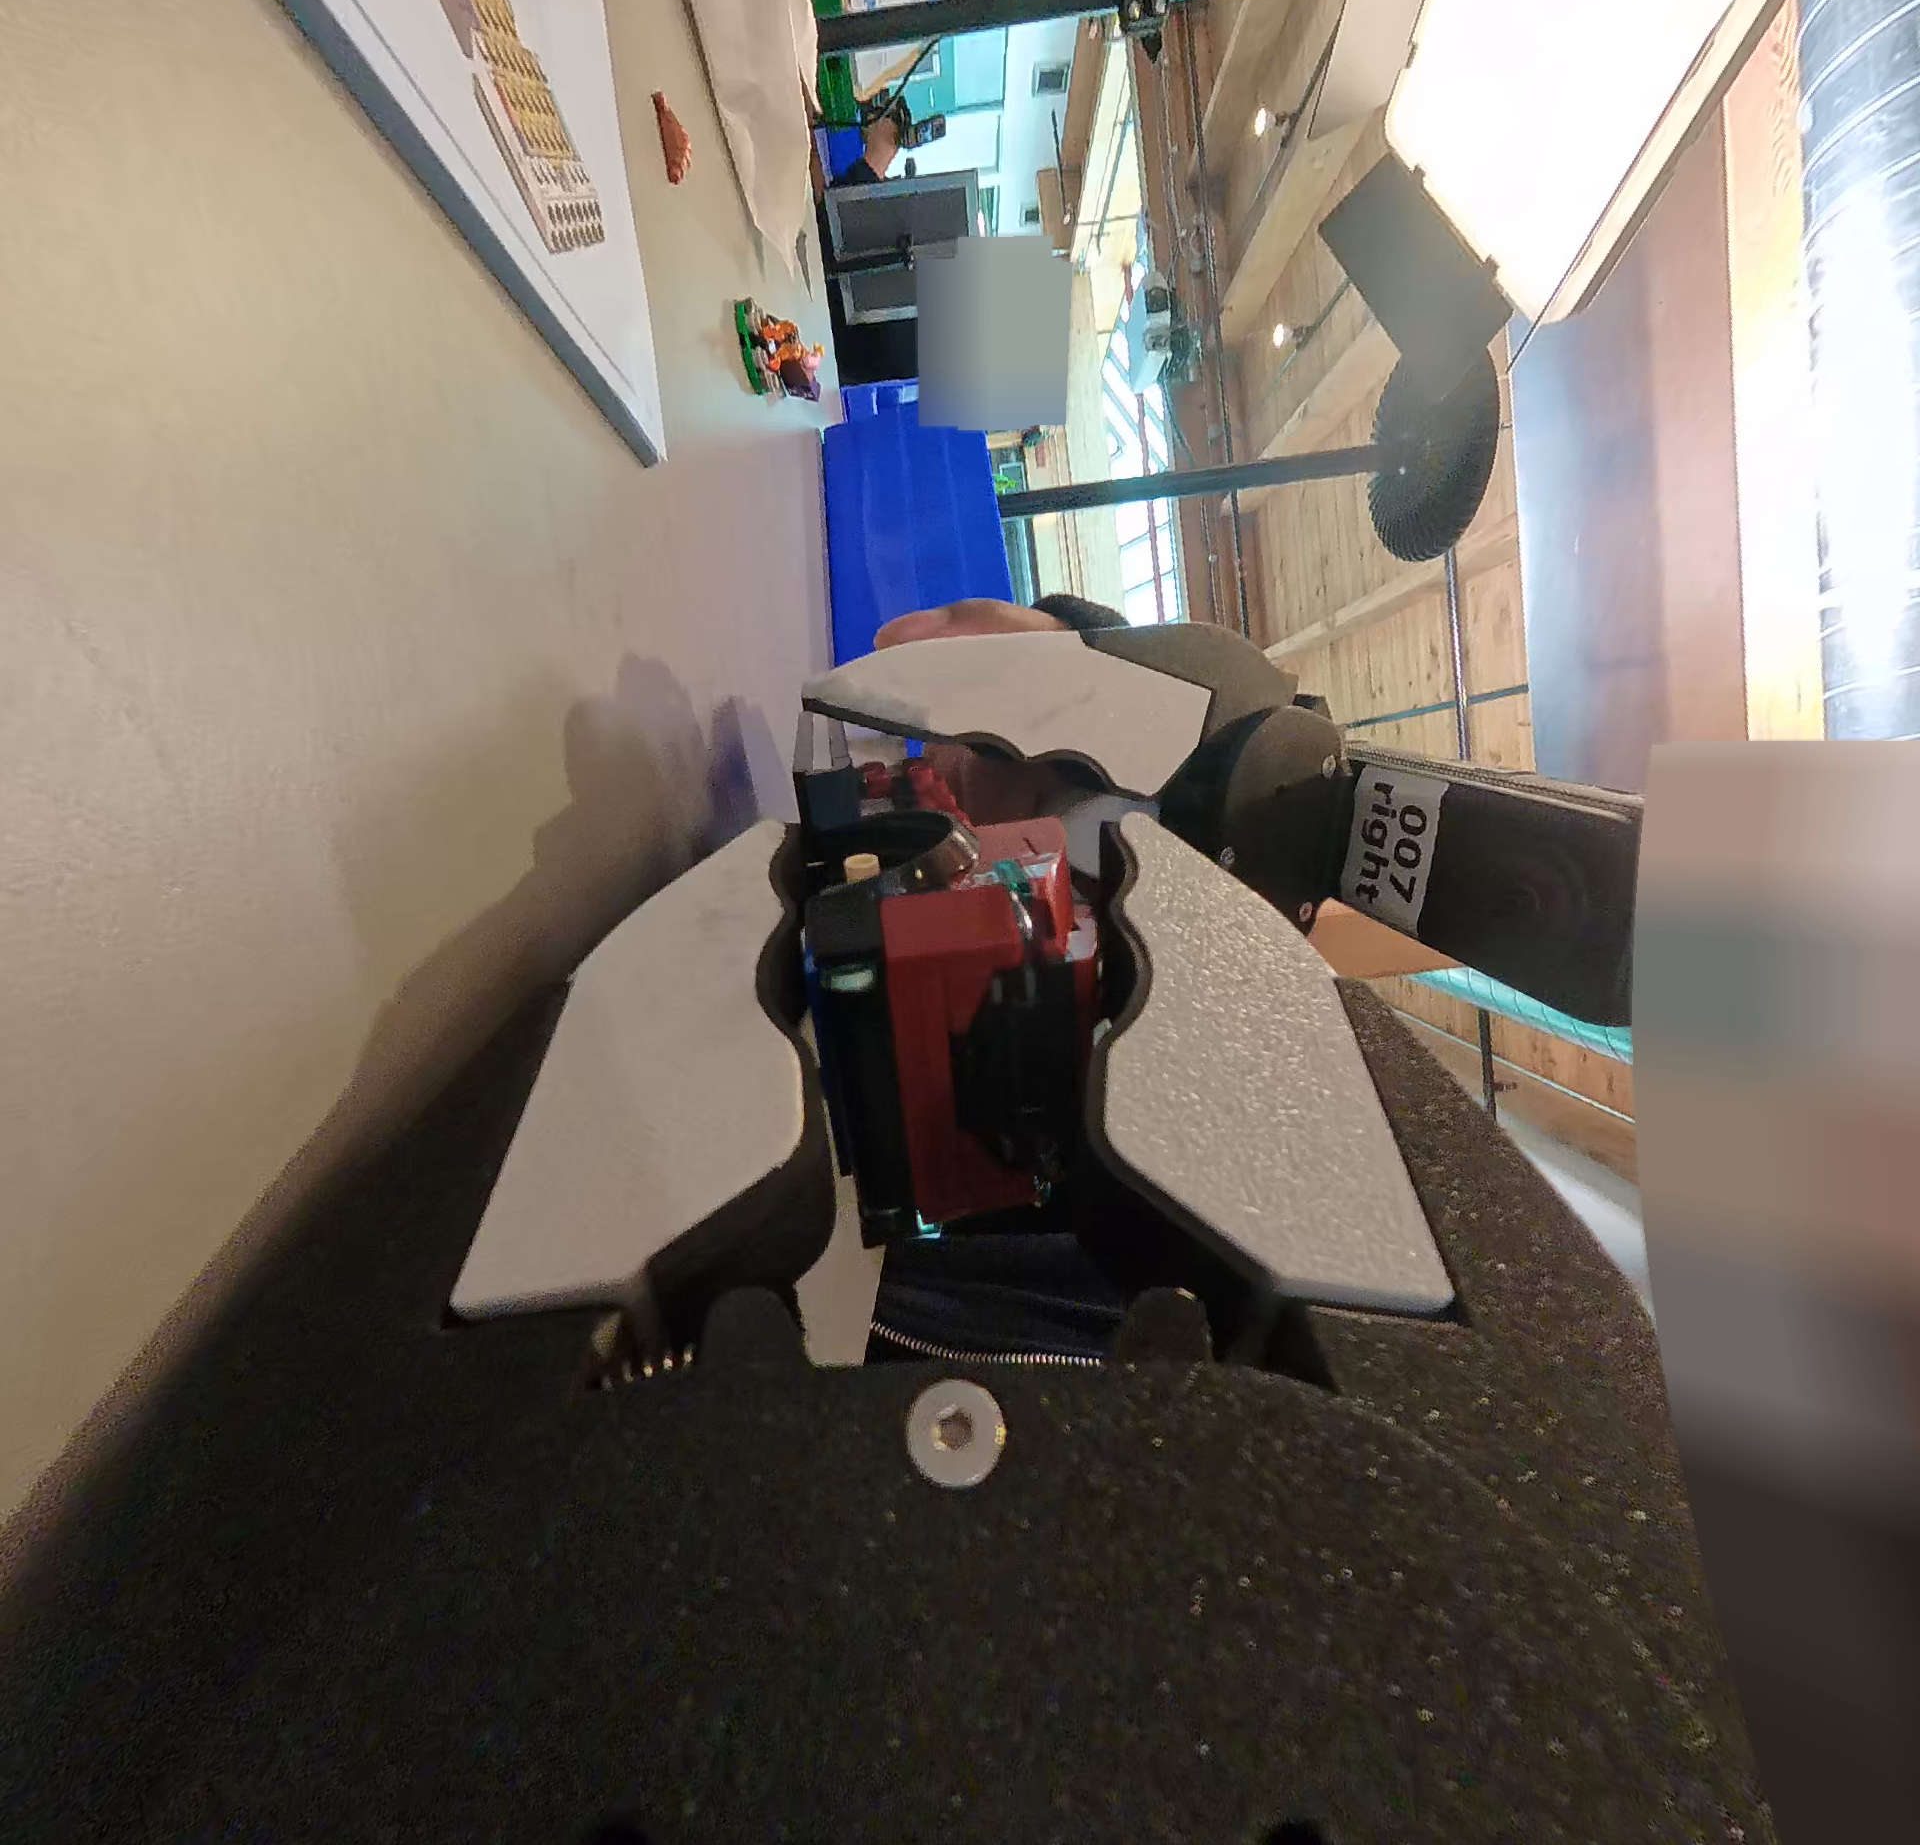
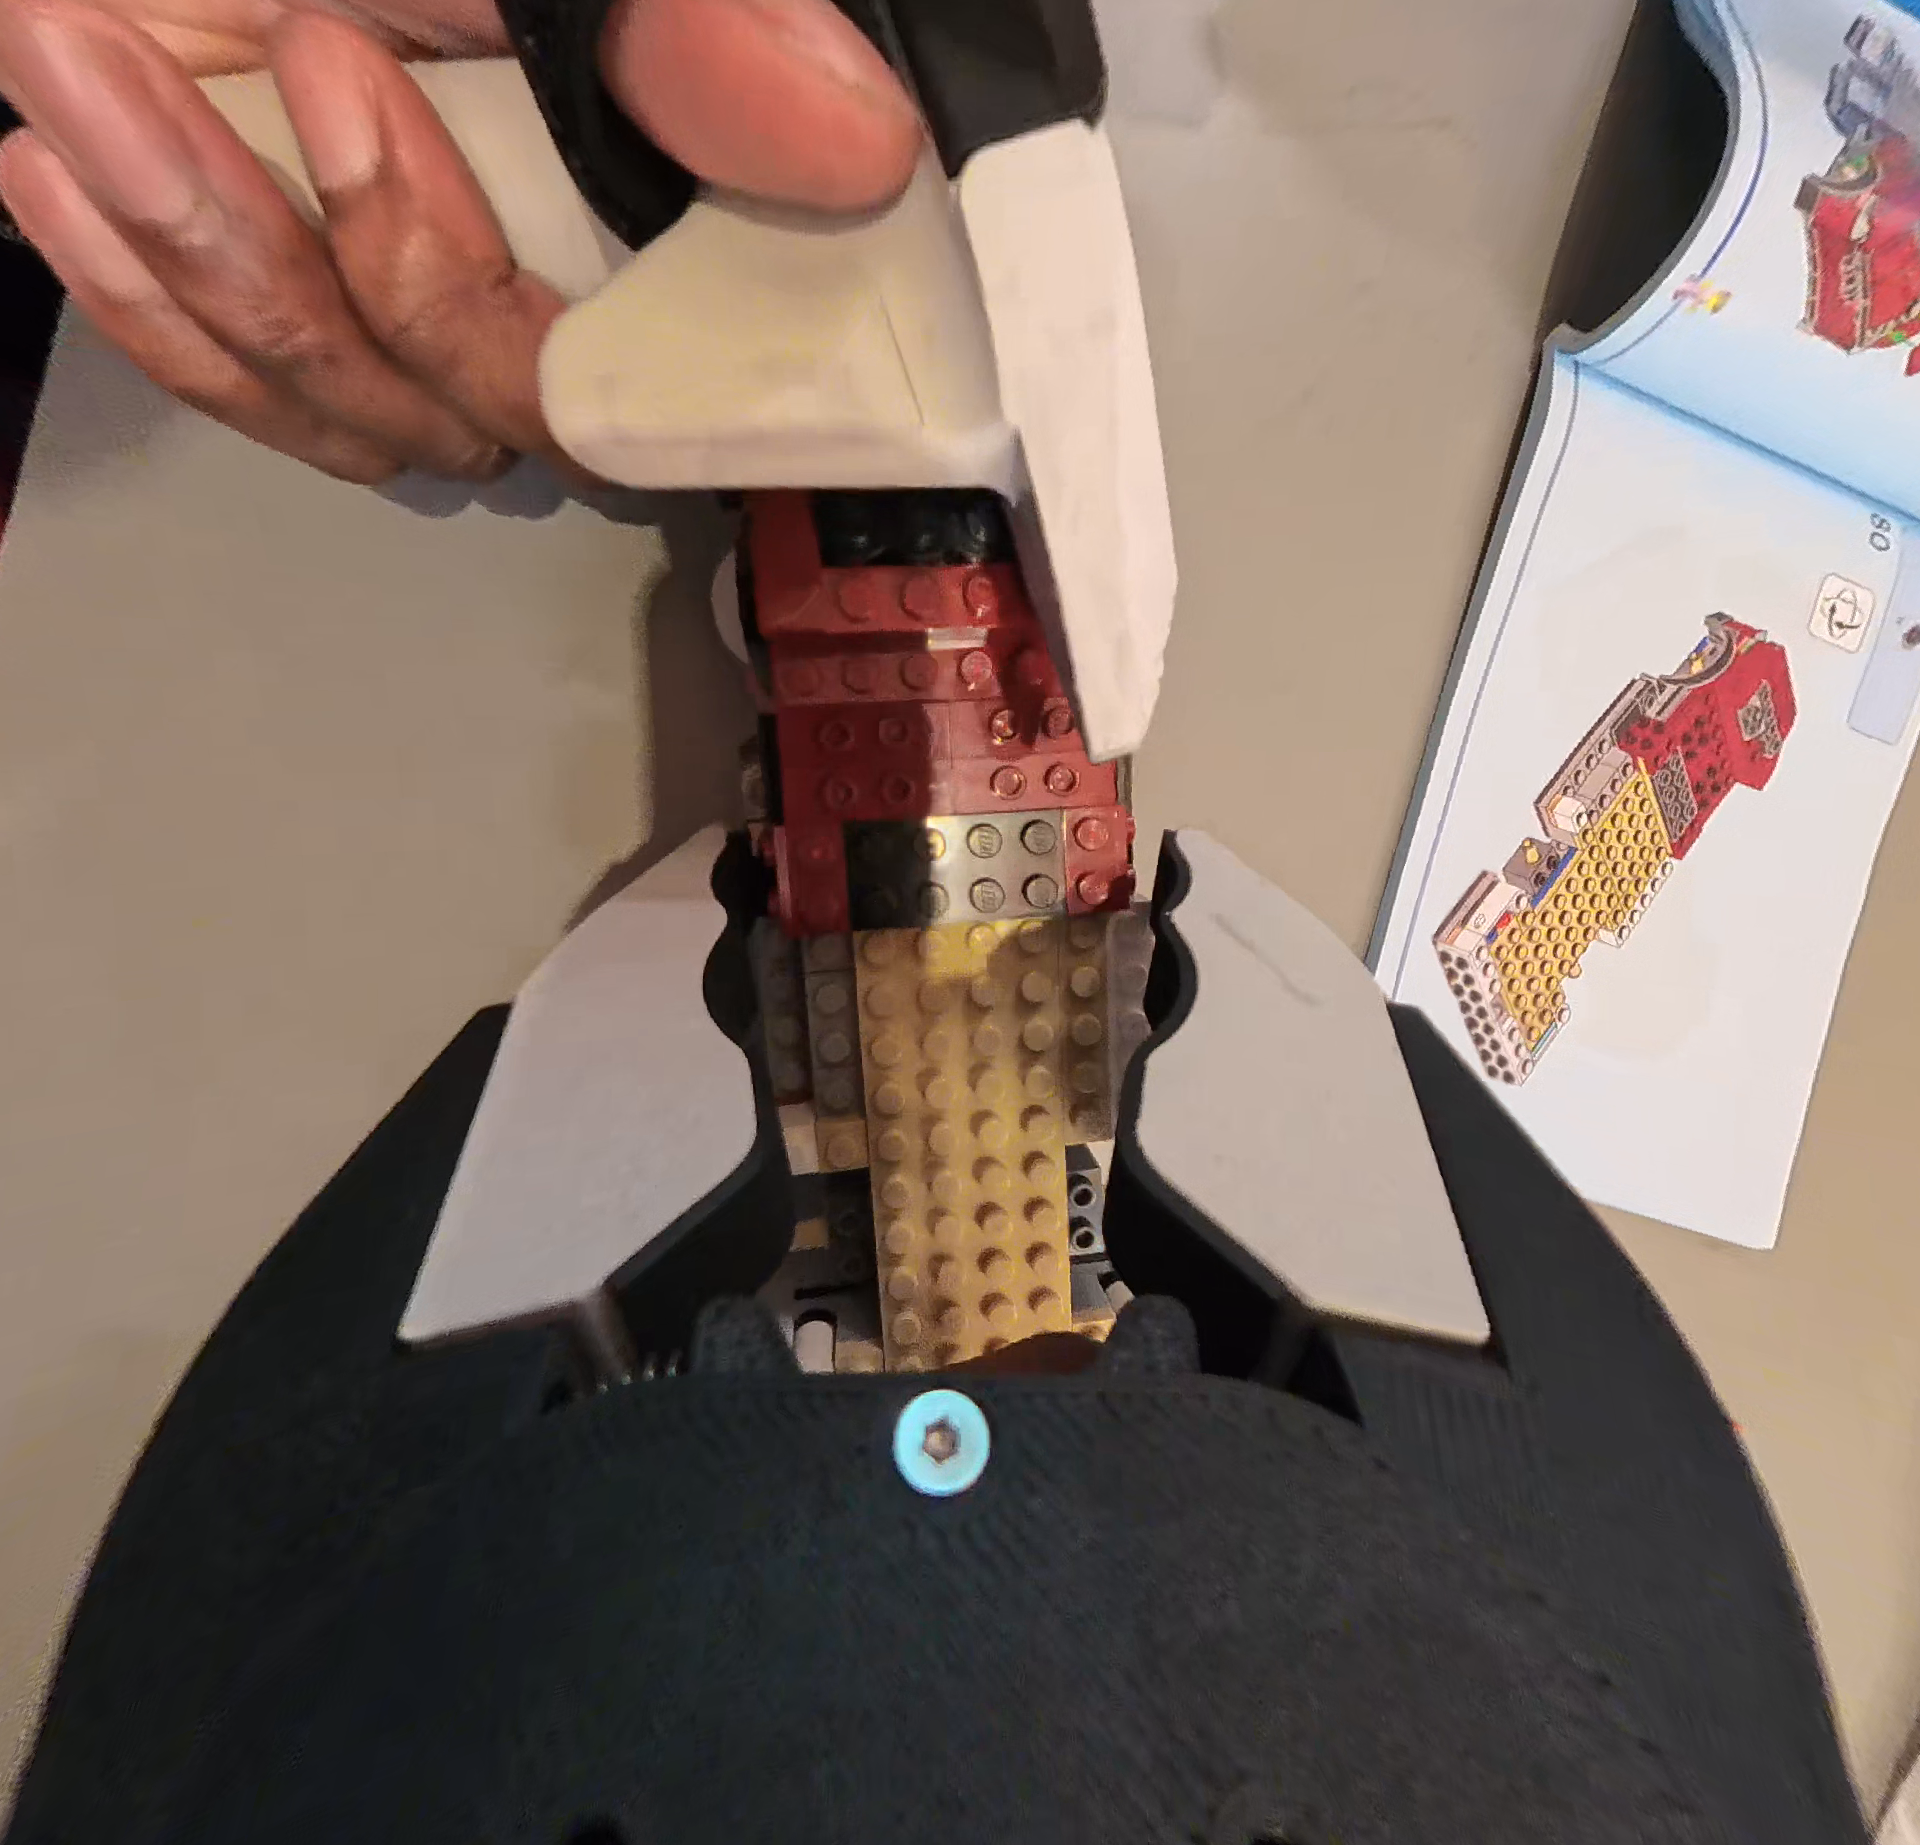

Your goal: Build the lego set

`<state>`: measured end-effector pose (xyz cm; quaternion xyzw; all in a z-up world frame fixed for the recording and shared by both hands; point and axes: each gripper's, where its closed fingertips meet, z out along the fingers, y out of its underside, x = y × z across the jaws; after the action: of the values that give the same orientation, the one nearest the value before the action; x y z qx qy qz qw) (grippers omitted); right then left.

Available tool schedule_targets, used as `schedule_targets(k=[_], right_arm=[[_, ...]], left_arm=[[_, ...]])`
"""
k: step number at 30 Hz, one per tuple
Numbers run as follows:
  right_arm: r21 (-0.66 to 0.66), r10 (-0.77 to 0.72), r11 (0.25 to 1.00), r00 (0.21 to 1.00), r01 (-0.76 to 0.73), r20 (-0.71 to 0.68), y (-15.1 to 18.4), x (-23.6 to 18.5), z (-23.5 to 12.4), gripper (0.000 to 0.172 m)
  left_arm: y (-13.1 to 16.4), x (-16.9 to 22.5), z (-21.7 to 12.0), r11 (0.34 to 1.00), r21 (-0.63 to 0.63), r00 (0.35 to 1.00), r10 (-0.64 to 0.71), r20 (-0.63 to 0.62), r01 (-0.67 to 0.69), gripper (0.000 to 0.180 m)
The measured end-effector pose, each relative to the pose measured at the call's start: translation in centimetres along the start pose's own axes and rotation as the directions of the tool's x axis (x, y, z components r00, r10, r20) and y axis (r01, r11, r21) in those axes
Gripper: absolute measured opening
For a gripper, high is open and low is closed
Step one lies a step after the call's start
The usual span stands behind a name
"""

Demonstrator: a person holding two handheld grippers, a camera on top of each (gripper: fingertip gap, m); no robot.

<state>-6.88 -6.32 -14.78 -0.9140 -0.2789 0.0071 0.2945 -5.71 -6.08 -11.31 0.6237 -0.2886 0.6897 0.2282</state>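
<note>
My left gripper [image 1: 940,922] is clamped on the dark red end of a brick-built model [image 1: 956,1016], both grey pads pressed against its sides, while my right gripper [image 2: 940,902] stands spread around the model's tan studded deck [image 2: 977,1120], with a gap showing between its pads and the bricks, so it grips nothing. Past my right fingertips the left gripper's pale fingers [image 2: 1081,445] cover the red stepped part, with a hand [image 2: 312,237] behind them, and an open instruction booklet [image 2: 1621,860] lies off to the right on the beige table [image 2: 312,756].
</note>
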Motion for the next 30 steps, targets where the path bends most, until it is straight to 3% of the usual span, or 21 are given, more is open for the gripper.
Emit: schedule_targets(k=[10,22,30], right_arm=[[-0.017,-0.095,0.995,0.995,0.095,0.007,0.0,0.3,-0.4,0.074],[-0.042,-0.171,0.984,0.985,0.172,0.026,-0.8,0.0,-0.5,0.074],[-0.057,-0.207,0.976,0.978,0.208,0.027,-1.2,0.1,-0.5,0.074]], left_arm=[[-0.3,0.8,-1.1,0.996,-0.092,0.999,-0.022,-0.039,0.018,0.054],[0.4,1.6,-1.3,0.984,-0.172,0.998,0.052,0.019,-0.048,0.055],[0.3,1.0,-1.8,0.979,-0.177,0.985,0.125,0.121,-0.103,0.072]])
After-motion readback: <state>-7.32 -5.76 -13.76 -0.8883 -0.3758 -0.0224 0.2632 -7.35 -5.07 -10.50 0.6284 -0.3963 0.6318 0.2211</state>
